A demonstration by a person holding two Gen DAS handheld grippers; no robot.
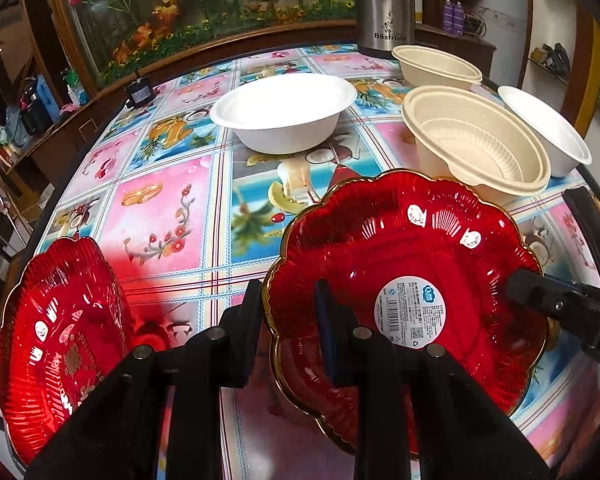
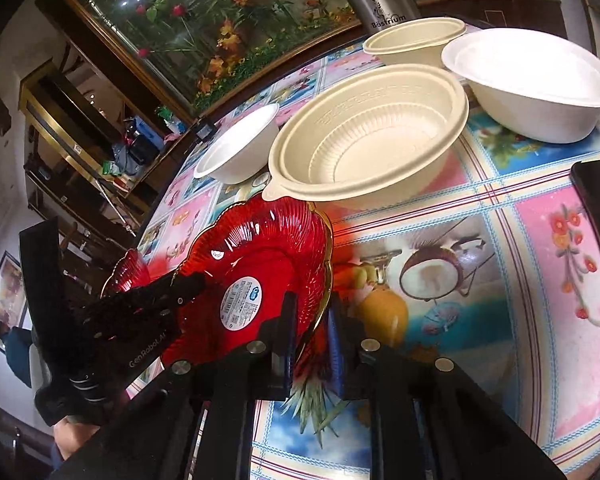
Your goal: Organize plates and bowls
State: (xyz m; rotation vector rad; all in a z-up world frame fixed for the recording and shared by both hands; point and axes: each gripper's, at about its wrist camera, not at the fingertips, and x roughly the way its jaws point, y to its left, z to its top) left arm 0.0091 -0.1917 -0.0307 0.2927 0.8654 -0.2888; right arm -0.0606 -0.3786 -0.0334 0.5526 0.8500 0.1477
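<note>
Left gripper: angled downward, black fingers closed on the red plate rim (one finger either side). Right gripper: angled downward, fingers nearly together, clamping the same plate's opposite rim.

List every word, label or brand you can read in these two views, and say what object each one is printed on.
"Bastrium": on the stainless steel kettle, below a small emblem.
"GenRobot.AI", last letters uncertain: on the black left gripper body.
Round white sticker inside the red scalloped glass plate with gold rim: barcode, QR code and small print, too small to read.
Gold characters on the second red glass plate: too blurred to read.
</note>
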